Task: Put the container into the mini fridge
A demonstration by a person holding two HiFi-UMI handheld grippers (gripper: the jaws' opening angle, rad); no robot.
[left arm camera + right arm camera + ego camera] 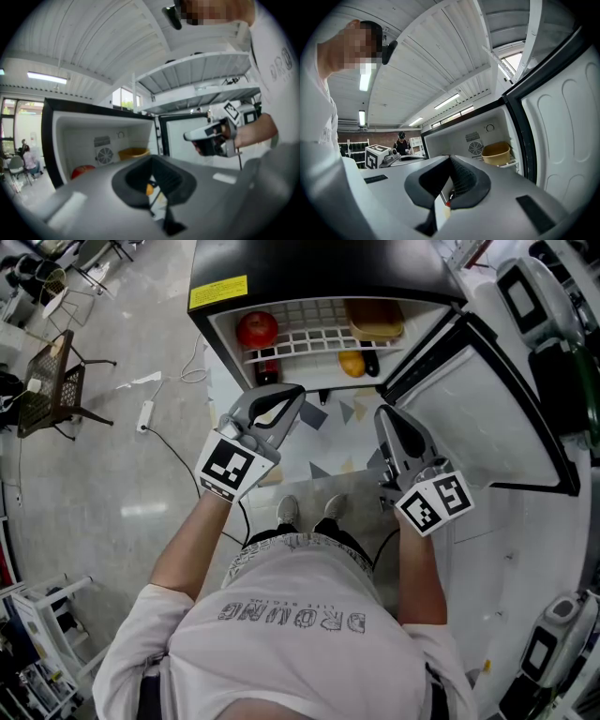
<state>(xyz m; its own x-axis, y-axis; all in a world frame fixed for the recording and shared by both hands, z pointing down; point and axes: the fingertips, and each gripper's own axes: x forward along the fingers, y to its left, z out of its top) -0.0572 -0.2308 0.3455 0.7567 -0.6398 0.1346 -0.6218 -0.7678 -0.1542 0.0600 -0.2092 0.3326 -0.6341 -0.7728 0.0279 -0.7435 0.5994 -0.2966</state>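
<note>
Head view shows the left gripper (292,395) and right gripper (386,414) held side by side before the open mini fridge (309,268), each with its fingers closed together on nothing. Beyond them the tan container (375,320) sits at the right end of the wire shelf (309,336), well apart from a red apple (257,330). Placing looks done; next probably comes pushing the door (487,418) shut.

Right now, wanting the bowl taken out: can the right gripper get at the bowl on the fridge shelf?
Probably yes. The door stands open, the bowl sits at the right end of the shelf with nothing before it, and the right gripper hangs empty close in front, jaws together.
</note>
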